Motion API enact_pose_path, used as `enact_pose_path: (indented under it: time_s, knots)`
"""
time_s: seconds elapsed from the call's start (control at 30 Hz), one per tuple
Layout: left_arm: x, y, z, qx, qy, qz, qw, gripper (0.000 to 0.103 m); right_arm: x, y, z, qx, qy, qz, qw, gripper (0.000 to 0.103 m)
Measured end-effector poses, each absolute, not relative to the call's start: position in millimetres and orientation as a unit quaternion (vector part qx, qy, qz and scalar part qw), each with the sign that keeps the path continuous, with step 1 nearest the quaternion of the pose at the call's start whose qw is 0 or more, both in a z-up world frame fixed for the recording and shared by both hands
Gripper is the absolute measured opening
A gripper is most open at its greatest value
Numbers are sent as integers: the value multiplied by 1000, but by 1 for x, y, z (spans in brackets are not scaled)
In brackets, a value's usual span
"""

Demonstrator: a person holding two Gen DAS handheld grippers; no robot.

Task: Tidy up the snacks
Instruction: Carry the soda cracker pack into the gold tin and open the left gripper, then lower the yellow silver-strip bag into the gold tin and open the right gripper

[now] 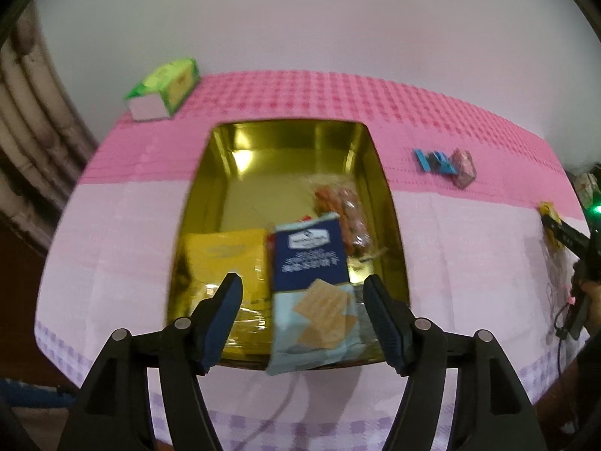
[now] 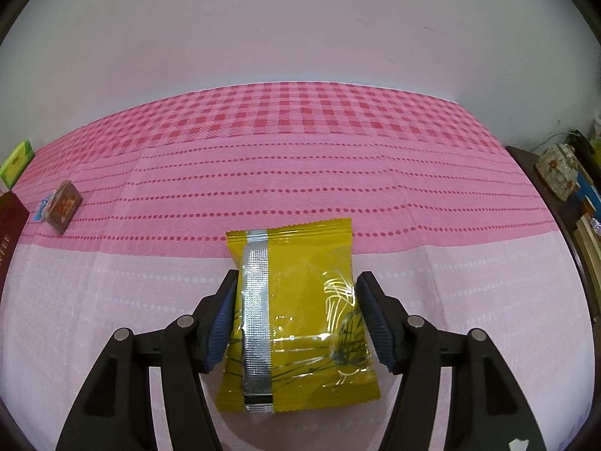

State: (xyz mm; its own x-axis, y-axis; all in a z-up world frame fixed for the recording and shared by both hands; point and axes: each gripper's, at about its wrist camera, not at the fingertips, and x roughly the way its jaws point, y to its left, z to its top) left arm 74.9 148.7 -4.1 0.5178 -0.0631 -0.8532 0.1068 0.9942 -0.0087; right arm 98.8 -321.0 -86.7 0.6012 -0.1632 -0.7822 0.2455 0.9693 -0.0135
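Sitting in 1 gold tin point(image 1: 379, 173): 3 snack packs, 1 blue cracker pack point(image 1: 311, 293) between them.

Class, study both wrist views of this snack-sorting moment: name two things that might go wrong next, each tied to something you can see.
1. The blue cracker packet lies across the near rim of the gold tin, between the open left gripper. It may slide out onto the pink tablecloth.

2. The right gripper straddles the yellow packet, with its fingers at the packet's edges. The glossy wrapper may slip or crumple as they close.
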Motion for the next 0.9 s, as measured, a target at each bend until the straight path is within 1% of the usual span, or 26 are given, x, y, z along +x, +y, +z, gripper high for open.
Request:
enact_pose_path:
  time_s: [0.07, 0.23, 0.43, 0.6, 0.73, 0.9]
  knots:
    - [71, 153, -2, 25, 477, -37, 878, 69, 97, -319, -86, 51, 432, -119, 893, 59]
    - [65, 168, -2, 10, 460, -11, 888, 69, 91, -315, -84, 61, 434, -133, 889, 51]
    - [62, 184, -6, 9, 452, 23, 892, 69, 84, -309, -79, 87, 443, -167, 876, 50]
    - [61, 197, -8, 1, 451, 50, 891, 70, 76, -288, -61, 91, 444, -178, 874, 50]
    - [61, 208, -8, -12, 453, 62, 889, 71, 74, -248, -42, 74, 444, -161, 878, 50]
    - [60, 213, -3, 5, 436, 78, 897, 74, 76, -194, -25, 53, 445, -121, 886, 50]
